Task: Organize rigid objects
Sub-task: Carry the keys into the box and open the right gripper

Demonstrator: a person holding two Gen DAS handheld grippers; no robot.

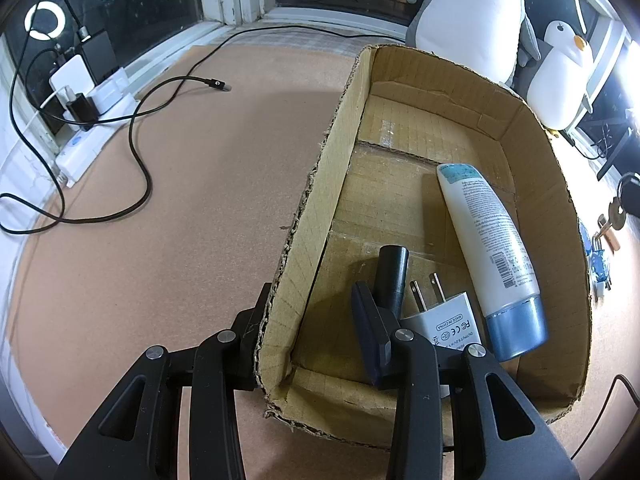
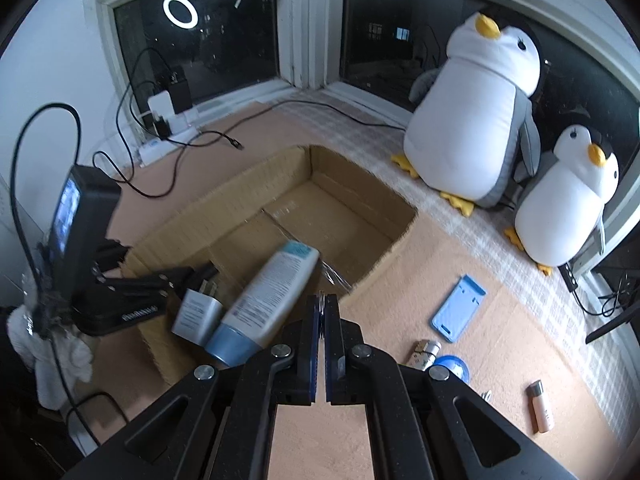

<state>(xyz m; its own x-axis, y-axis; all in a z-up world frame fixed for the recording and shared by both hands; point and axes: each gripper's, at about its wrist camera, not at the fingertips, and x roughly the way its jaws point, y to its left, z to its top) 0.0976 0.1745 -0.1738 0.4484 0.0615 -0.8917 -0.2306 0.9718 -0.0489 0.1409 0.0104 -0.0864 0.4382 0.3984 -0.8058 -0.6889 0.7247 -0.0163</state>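
Two tools: left tool [image 1: 316,312] pinches the corrugated cardboard box [image 1: 320,184] wall; right tool [image 2: 322,304] is closed, empty.

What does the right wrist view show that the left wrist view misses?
Only the right wrist view: a blue phone case, a pink tube and a tape roll on the mat, and the right hand-held gripper, shut.
Only the left wrist view: keys beside the box, and the left hand-held gripper straddling the box wall.
Both: the box, the lotion tube and white charger inside, and two plush penguins.
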